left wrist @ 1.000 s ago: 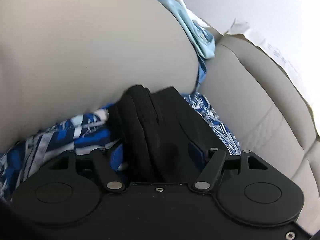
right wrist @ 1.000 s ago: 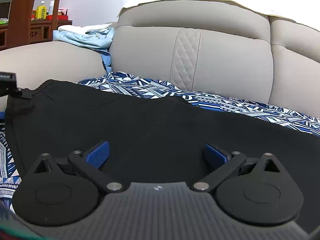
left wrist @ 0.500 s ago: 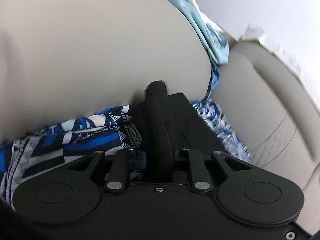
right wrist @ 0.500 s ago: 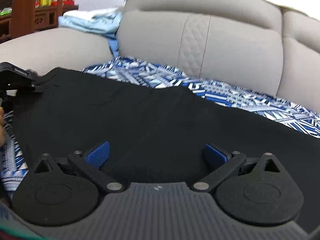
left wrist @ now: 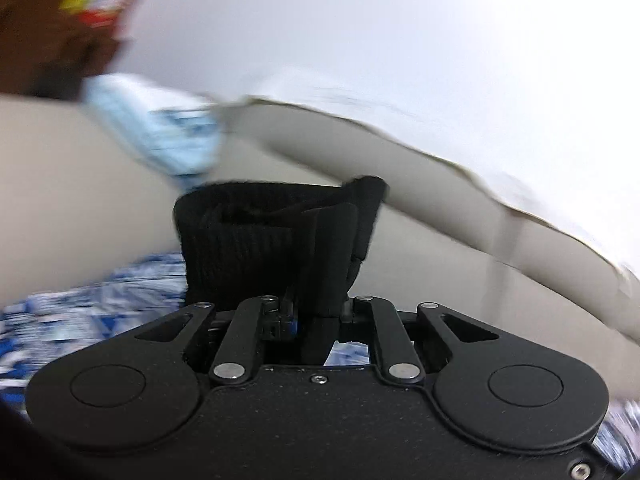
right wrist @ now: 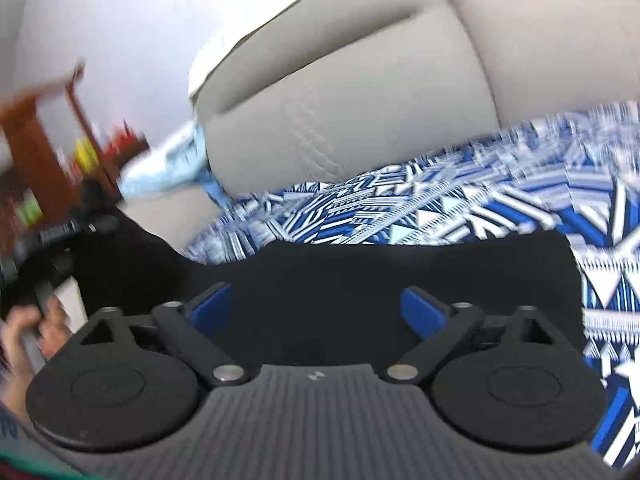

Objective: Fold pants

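Note:
The black pants (right wrist: 360, 276) lie spread over the patterned sofa cover, and one end is lifted at the left. My left gripper (left wrist: 316, 308) is shut on that bunched, ribbed end of the pants (left wrist: 280, 232) and holds it up off the seat. From the right wrist view the left gripper (right wrist: 68, 232) shows at the far left, with a person's hand (right wrist: 36, 328) on its handle. My right gripper (right wrist: 320, 304) sits low over the pants. Its jaws are closing, with black cloth between the blue pads (right wrist: 212, 304), which do not press on it.
A blue-and-white patterned cover (right wrist: 440, 200) drapes the beige sofa seat, and the beige backrest (right wrist: 340, 92) rises behind. Light blue clothing (right wrist: 168, 168) lies on the armrest. Brown wooden furniture (right wrist: 36, 140) with small items stands beyond, at the left. A white cloth (left wrist: 440, 120) tops the backrest.
The left gripper went from open around the pants' end to shut on it and then lifted it. Both views have rolled and blurred. The right pads have come slightly inward.

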